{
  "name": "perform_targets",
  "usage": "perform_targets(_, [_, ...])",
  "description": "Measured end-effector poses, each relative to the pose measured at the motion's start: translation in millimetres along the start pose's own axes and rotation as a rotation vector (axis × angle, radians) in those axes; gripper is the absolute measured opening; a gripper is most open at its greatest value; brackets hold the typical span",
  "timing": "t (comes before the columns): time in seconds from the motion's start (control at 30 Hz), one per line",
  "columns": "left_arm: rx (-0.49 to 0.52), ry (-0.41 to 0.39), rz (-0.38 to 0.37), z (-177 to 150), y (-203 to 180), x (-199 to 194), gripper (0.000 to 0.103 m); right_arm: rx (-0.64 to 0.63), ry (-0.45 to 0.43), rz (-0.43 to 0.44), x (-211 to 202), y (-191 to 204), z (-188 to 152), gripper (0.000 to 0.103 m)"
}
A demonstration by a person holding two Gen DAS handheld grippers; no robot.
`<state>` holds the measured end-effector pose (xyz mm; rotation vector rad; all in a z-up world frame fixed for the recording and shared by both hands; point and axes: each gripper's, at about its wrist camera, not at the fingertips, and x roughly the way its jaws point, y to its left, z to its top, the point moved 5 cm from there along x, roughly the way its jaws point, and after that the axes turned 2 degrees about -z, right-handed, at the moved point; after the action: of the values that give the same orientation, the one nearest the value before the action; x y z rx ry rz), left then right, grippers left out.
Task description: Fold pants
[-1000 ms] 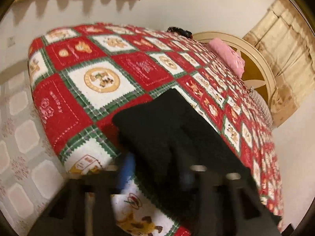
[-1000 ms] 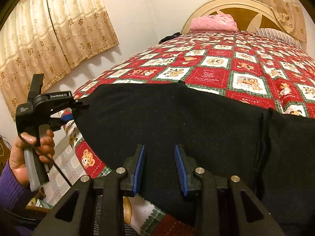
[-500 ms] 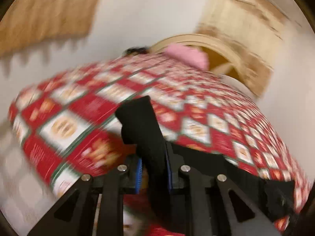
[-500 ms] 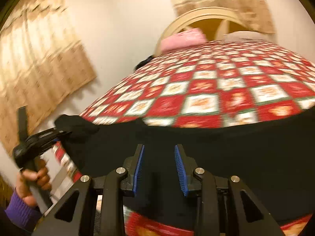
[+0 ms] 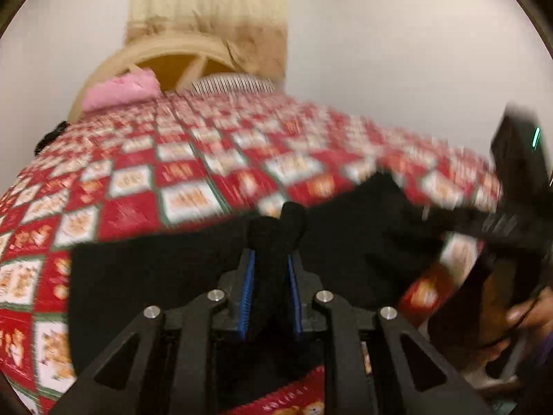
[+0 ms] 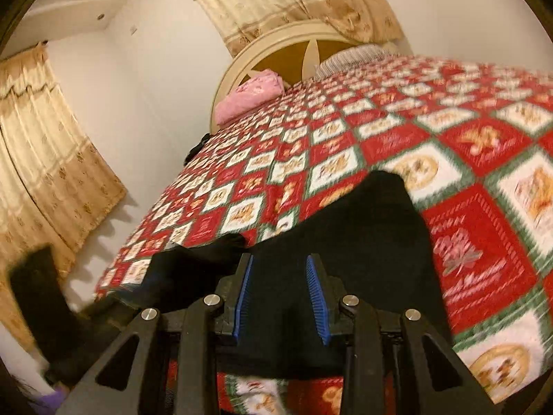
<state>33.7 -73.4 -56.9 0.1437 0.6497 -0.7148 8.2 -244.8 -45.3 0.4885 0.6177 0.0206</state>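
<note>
Black pants [image 5: 166, 276] lie on a red, white and green patchwork quilt [image 5: 193, 169] near the bed's foot edge. My left gripper [image 5: 270, 263] is shut on a bunched fold of the black pants, which sticks up between the blue pads. In the right wrist view the pants [image 6: 366, 235] spread out under my right gripper [image 6: 280, 269], whose blue pads stand apart with black cloth between and below them. The right gripper body shows blurred at the right of the left wrist view [image 5: 515, 186]. The left gripper shows blurred at lower left of the right wrist view [image 6: 45, 304].
A pink folded cloth [image 6: 249, 97] and a striped pillow [image 6: 356, 55] lie by the round cream headboard [image 6: 276, 45]. Beige curtains [image 6: 52, 166] hang on the left wall. A small black item [image 6: 195, 148] sits at the bed's left edge.
My left gripper has carried the pinched pants end across to the right, over the rest of the pants. My right gripper has swung left and tilted. Both views are blurred by motion.
</note>
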Motion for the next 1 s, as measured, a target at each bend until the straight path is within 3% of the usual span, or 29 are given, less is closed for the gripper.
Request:
perform_targets(0.1, [-0.021, 0.047, -0.014, -7, 7, 4, 0.022, 0.011, 0.033, 0.062, 4, 8, -7, 0.034])
perform_targets(0.13, [-0.032, 0.048, -0.028, -7, 11, -2, 0.028, 0.016, 0.039, 0.079, 6, 12, -8, 0.037])
perform_targets(0.17, [-0.043, 0.057, -0.048, -5, 15, -7, 0.033, 0.03, 0.047, 0.116, 10, 16, -7, 0.047])
perform_targets(0.23, [-0.052, 0.064, -0.04, -4, 23, -23, 0.063, 0.048, 0.051, 0.162, 17, 24, -4, 0.063])
perform_targets(0.3, [-0.055, 0.02, -0.019, -3, 31, -41, 0.071, 0.066, 0.051, 0.217, 26, 33, 3, 0.065])
perform_targets(0.37, [-0.077, -0.012, -0.001, -3, 45, -56, 0.072, 0.075, 0.074, 0.243, 38, 40, 8, 0.065])
perform_targets(0.5, [-0.177, -0.054, 0.134, -8, 95, -83, 0.072, 0.064, 0.138, 0.252, 75, 49, 3, 0.065])
perform_targets(0.63, [-0.288, -0.038, 0.252, -21, 139, -90, 0.072, -0.04, 0.189, 0.176, 99, 64, -21, 0.064])
perform_targets(0.73, [-0.352, -0.026, 0.285, -32, 160, -93, 0.072, -0.173, 0.208, 0.11, 101, 81, -35, 0.064])
perform_targets(0.8, [-0.373, -0.02, 0.303, -37, 166, -93, 0.072, -0.209, 0.201, 0.075, 102, 82, -38, 0.058])
perform_targets(0.87, [-0.399, -0.017, 0.309, -39, 170, -92, 0.072, -0.202, 0.217, 0.085, 106, 80, -41, 0.038])
perform_targets(1.0, [-0.42, -0.016, 0.302, -39, 169, -93, 0.072, -0.266, 0.207, 0.077, 99, 90, -39, 0.024])
